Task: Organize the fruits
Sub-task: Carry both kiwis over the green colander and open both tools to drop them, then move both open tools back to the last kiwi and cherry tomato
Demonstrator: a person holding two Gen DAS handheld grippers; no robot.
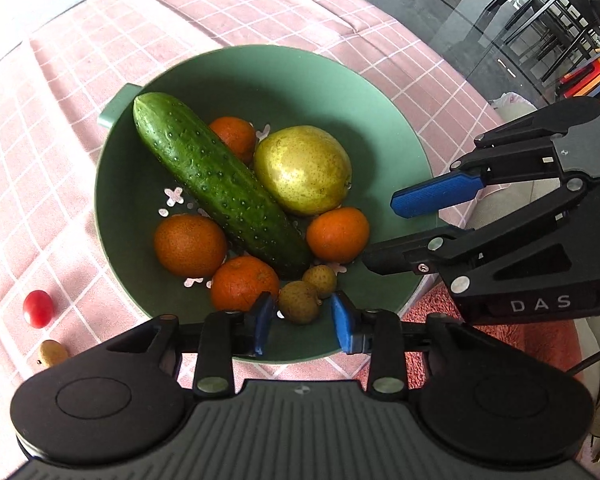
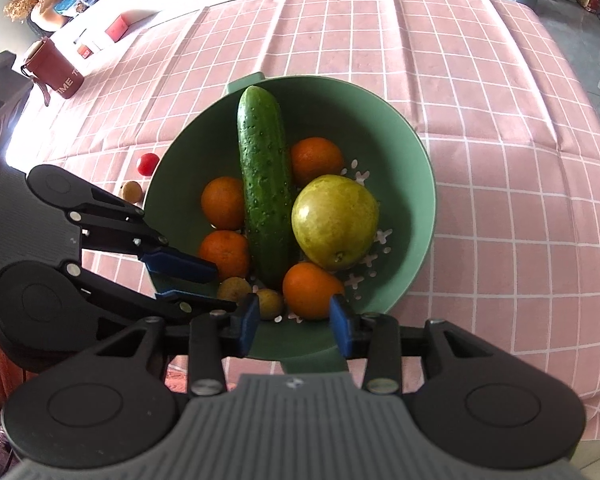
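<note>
A green colander bowl [image 1: 260,76] on the pink checked cloth holds a cucumber [image 1: 216,182], a yellow-green pear [image 1: 304,170], several oranges [image 1: 190,246] and two small brown longans [image 1: 300,300]. My left gripper [image 1: 302,326] is open and empty above the bowl's near rim, its blue pads either side of a longan. My right gripper [image 1: 384,236] reaches in from the right, open and empty. In the right wrist view the bowl [image 2: 400,152], cucumber [image 2: 264,184], pear [image 2: 334,222] and open right gripper [image 2: 294,326] show, with the left gripper [image 2: 216,286] at the left.
A red cherry tomato [image 1: 38,308] and a small brown fruit [image 1: 52,353] lie on the cloth left of the bowl; they also show in the right wrist view as the tomato [image 2: 147,163] and brown fruit [image 2: 132,192]. A brown bag [image 2: 54,70] stands at the far left.
</note>
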